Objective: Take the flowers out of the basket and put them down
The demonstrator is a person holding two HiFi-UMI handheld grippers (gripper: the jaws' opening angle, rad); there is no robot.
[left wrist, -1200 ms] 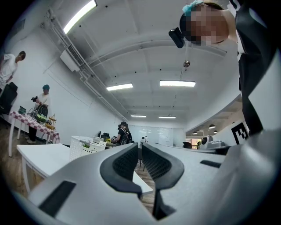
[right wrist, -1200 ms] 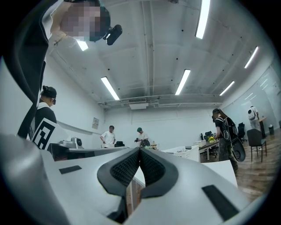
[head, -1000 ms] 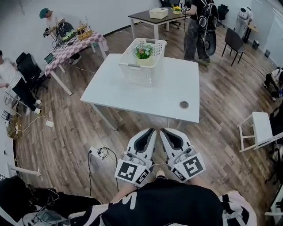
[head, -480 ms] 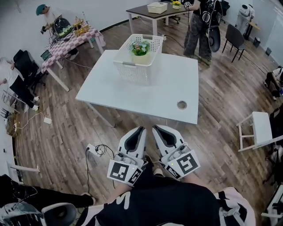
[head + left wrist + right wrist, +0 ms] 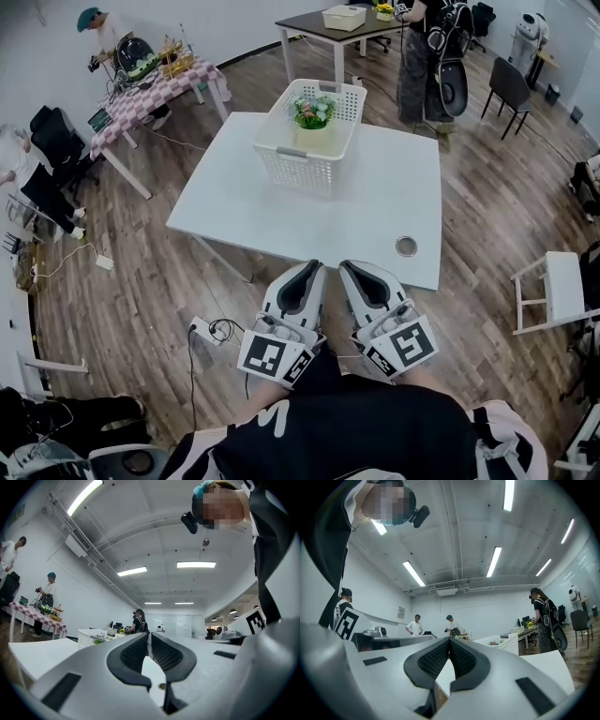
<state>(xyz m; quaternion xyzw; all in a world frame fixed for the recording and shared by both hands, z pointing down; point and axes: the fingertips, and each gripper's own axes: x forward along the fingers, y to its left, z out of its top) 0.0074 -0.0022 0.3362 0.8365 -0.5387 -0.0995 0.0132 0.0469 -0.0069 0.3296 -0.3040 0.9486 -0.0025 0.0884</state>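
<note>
A white slatted basket (image 5: 314, 141) stands on the far half of the white table (image 5: 244, 202), with a small bunch of pink and green flowers (image 5: 314, 111) inside it. My left gripper (image 5: 314, 268) and right gripper (image 5: 345, 267) are held side by side close to my body, just short of the table's near edge, both shut and empty. From the left gripper view the basket (image 5: 91, 637) is far off at the left, past the left gripper (image 5: 149, 635). In the right gripper view the basket (image 5: 506, 644) shows to the right of the right gripper (image 5: 449, 641).
A round cable hole (image 5: 406, 247) sits near the table's front right corner. A person with a backpack (image 5: 427, 56) stands beyond the table by a dark desk (image 5: 319, 23). A checkered table (image 5: 155, 84) is at far left, a white chair (image 5: 553, 286) at right, a power strip (image 5: 206, 330) on the floor.
The table and basket have shifted a little right and nearer in the head view. Both grippers stay shut, side by side in front of my body.
</note>
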